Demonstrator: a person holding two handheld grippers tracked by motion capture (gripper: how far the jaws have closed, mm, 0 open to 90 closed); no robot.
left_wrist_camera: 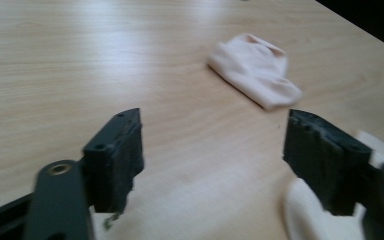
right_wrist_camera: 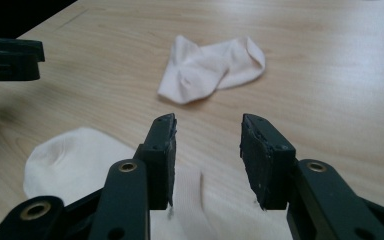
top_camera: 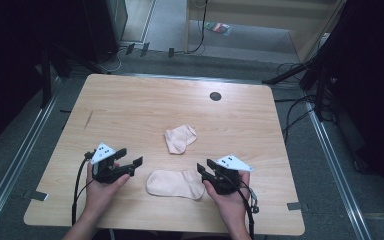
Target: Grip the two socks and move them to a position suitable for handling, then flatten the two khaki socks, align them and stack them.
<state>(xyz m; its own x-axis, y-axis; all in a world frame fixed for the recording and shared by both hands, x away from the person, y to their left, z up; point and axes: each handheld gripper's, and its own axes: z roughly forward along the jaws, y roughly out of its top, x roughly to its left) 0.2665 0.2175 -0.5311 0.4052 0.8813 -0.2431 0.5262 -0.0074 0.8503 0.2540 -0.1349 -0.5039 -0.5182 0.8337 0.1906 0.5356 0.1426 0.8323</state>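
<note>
The right claw hides part of the near sock, cut off below

The high view looks forward and down on the whole bench from above. Each gripper view sits low, close to the wood, looking along its own tongs. All 3 views share the folded sock.
</note>
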